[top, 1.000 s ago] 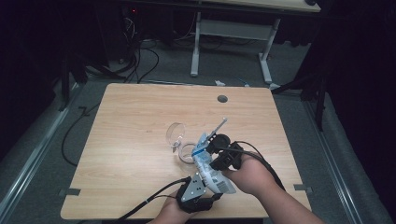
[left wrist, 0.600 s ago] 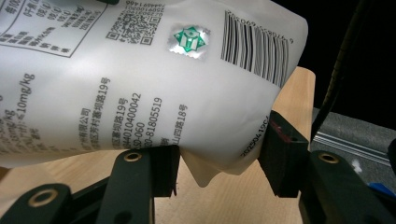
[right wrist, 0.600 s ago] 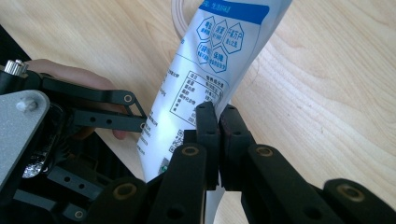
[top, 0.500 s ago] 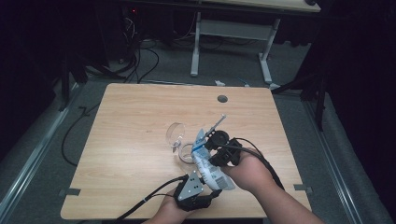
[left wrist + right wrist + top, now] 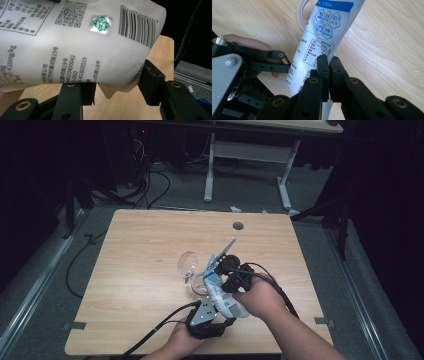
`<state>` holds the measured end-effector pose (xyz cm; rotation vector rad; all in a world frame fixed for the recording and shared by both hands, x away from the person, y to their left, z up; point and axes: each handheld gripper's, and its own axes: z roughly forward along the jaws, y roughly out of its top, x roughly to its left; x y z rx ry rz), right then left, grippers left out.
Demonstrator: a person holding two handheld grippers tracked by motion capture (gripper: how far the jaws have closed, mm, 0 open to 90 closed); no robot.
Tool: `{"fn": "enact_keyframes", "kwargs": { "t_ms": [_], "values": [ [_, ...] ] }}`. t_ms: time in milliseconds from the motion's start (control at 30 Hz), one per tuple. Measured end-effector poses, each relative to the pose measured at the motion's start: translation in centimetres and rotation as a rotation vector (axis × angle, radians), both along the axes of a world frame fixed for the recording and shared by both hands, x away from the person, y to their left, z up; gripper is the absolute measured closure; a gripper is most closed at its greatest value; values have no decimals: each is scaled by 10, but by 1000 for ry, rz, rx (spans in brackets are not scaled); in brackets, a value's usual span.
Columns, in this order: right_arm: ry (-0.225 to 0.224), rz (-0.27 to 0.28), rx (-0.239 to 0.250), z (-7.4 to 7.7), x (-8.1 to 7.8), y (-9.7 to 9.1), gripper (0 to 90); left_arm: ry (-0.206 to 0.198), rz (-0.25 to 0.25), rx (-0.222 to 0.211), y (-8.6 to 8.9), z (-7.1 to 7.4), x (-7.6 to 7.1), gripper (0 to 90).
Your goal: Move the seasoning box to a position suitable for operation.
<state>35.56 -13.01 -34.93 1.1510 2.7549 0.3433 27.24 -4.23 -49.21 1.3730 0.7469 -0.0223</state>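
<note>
Left tool (image 5: pixel 212 307) jaws apart, right tool (image 5: pixel 220 270) jaws together

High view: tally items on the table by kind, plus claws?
Printed white pouch: 1, held by both claws
Clear glass: 1, lying on the wooden table
Claws: 2, left claw and right claw
Total: 4

Your light wooden table (image 5: pixel 150 250) on grey floor (image 5: pixel 320 245), dark room, white-legged desk (image 5: pixel 250 150) behind, cables (image 5: pixel 150 175) beside it.
</note>
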Motion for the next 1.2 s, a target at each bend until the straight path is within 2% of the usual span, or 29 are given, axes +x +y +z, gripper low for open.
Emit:
{"fn": "enact_keyframes", "kwargs": {
  "t_ms": [167, 433, 667, 1200],
  "values": [
    [-3, -2, 2, 2, 0, 2, 884, 25, -2, -23, 1, 5, -1, 534],
    [-8, 8, -7, 4, 0, 3, 884, 13, -3, -25, 1, 5, 0, 533],
    [14, 7, 0, 0, 1, 3, 884, 14, -6, -16, 1, 3, -1, 532],
    [6, 29, -2, 3, 3, 7, 882, 9, -3, -28, 2, 6, -1, 532]
  ]
}}
